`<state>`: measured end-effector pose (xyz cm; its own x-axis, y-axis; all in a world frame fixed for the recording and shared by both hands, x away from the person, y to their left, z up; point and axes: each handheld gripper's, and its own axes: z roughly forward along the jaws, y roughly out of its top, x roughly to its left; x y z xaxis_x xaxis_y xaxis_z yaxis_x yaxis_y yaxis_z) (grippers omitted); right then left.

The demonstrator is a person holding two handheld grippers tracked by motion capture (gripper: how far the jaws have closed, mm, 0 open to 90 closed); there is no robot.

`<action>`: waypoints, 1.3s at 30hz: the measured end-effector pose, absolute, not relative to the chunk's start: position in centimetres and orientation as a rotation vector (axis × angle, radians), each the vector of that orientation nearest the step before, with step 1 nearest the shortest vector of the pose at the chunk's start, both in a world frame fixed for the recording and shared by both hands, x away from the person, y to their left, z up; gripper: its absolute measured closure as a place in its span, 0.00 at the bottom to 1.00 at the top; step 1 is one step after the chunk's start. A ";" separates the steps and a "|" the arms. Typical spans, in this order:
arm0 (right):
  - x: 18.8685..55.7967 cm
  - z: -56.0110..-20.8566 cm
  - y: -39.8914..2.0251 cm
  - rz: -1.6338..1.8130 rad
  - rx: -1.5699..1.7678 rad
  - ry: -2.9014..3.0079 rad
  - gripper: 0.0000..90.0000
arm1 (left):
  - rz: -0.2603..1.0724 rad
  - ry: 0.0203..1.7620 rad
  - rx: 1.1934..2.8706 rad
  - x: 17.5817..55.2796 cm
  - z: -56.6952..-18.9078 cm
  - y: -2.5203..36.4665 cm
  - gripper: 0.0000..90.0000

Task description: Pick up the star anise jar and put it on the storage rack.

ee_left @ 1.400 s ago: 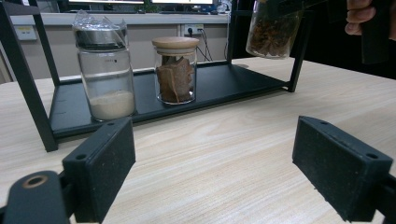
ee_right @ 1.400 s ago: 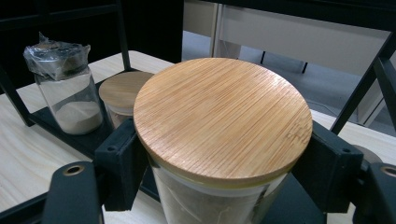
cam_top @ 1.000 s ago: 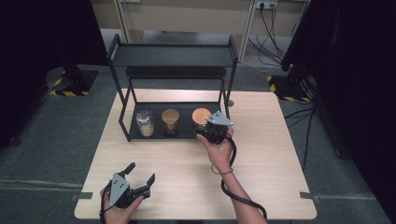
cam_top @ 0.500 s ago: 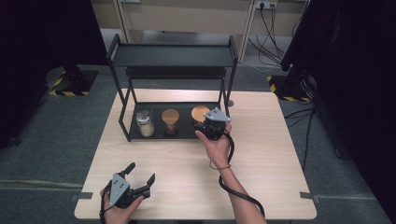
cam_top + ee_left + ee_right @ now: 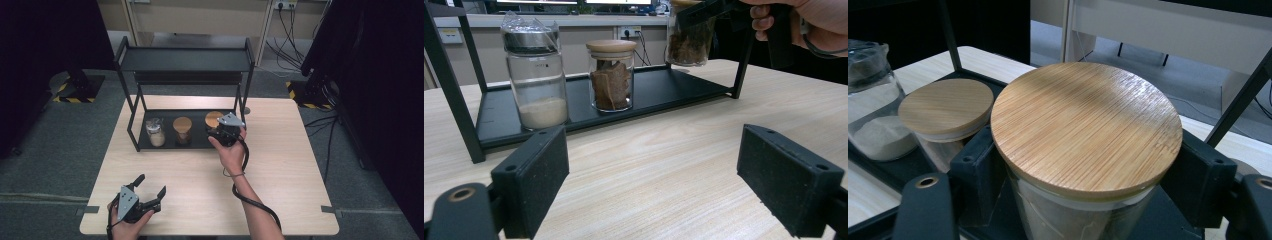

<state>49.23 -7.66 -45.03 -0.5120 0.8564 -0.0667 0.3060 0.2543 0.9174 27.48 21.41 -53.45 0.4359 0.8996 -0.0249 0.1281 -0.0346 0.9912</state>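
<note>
Gripping a clear glass jar with a round bamboo lid [image 5: 1086, 131], the right claw [image 5: 226, 134] has its two black jaws pressed against the glass just under the lid, one on either side, as the right gripper view shows from above. In the high view this jar [image 5: 214, 119] sits just right of the frame's middle, at the right end of the lower tray of a black metal two-tier rack [image 5: 185, 60], with the person's right hand [image 5: 231, 152] reaching up to it from below. In the left gripper view the same jar [image 5: 689, 40] appears at the upper right, holding dark brown pieces, its base clear of the tray below it.

Just to its left on the tray stands a second glass jar with a bamboo lid and brown contents [image 5: 182, 130], and further left a clear glass jar with a silvery top and pale powder in its bottom [image 5: 155, 132]. The three stand in a row, apart from one another.

At the lower left of the high view, the left claw [image 5: 149, 185] rests low over the light wooden desk [image 5: 290, 190], well apart from the rack. Its jaws stand wide apart with nothing between them.
</note>
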 end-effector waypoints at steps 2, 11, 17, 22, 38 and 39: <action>49.4 -45.1 -7.6 1.236 1.056 1.953 0.29 | 0.805 0.956 1.488 27.5 -53.5 21.4 0.14; 50.2 -45.8 -7.2 1.221 1.070 1.953 0.29 | 0.802 0.957 1.485 27.5 -53.5 21.4 0.14; 50.7 -46.2 -7.0 1.211 1.083 1.955 0.29 | 0.800 0.958 1.485 27.5 -53.5 21.4 0.14; 51.0 -46.6 -6.8 1.202 1.089 1.959 0.29 | 0.801 0.958 1.485 27.5 -53.5 21.4 0.14; 52.1 -47.9 -6.5 1.184 1.116 1.971 0.29 | 0.801 0.955 1.490 27.5 -53.4 21.4 0.14; 52.2 -48.0 -6.4 1.183 1.116 1.972 0.29 | 0.801 0.954 1.490 27.5 -53.4 21.4 0.14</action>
<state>52.18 -6.41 -47.97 -0.4837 0.8734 -0.0559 0.3621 0.2578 0.8958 27.50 21.43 -53.45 0.4393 0.8980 -0.0263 0.1293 -0.0342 0.9910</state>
